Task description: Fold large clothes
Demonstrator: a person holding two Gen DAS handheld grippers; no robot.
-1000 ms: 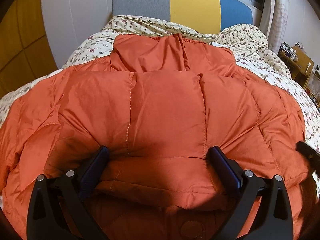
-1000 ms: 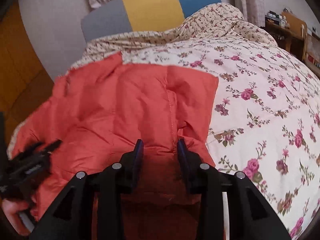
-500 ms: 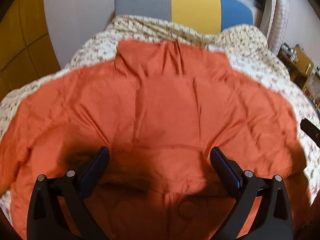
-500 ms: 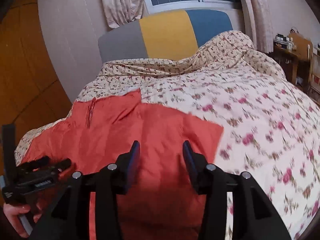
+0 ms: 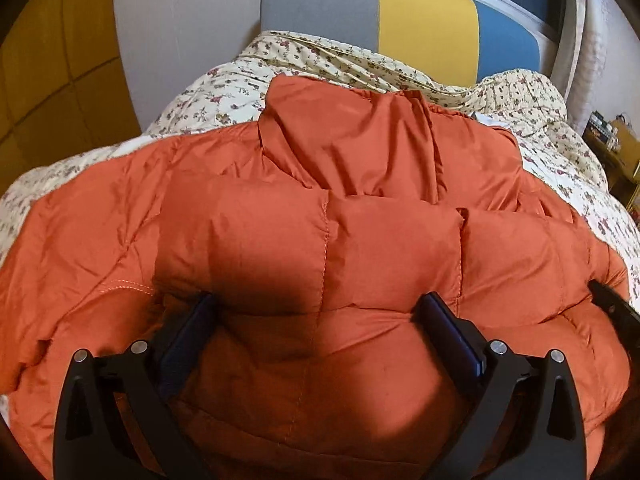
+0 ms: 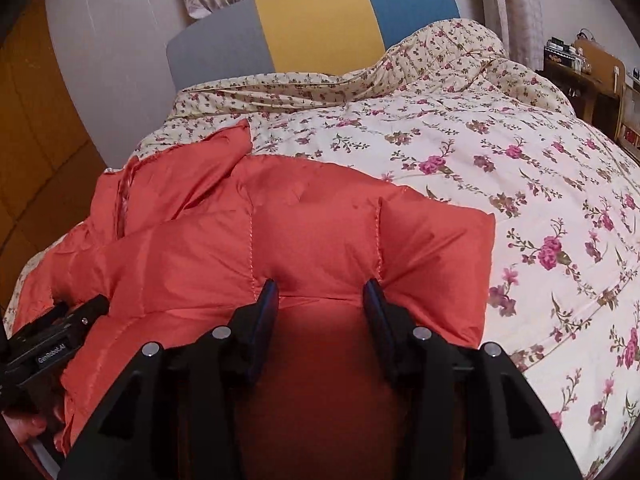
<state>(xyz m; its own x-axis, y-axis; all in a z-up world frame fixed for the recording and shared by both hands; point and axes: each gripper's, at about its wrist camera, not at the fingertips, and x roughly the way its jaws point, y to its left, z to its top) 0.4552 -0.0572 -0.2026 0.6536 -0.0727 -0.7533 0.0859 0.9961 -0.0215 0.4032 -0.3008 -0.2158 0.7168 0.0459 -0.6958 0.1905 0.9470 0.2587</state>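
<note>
An orange quilted puffer jacket [image 5: 320, 200] lies spread on the bed, collar toward the headboard, its near part folded up over the body. It also shows in the right wrist view [image 6: 304, 240]. My left gripper [image 5: 316, 308] is open wide, its fingers pressed down into the folded near edge. My right gripper [image 6: 318, 288] is open with a narrower gap, its fingers pressed into the jacket's right part near its corner. Each gripper's body shows at the edge of the other's view.
The bed carries a cream floral duvet [image 6: 500, 152], bunched up near the headboard [image 6: 320, 20] of grey, yellow and blue panels. A wooden shelf unit [image 6: 592, 76] stands to the right of the bed. A yellow panelled wall is on the left.
Both grippers rose off the jacket half a second ago and have come back down onto it. The folded near layer now lies further up the jacket. The right gripper's gap has widened.
</note>
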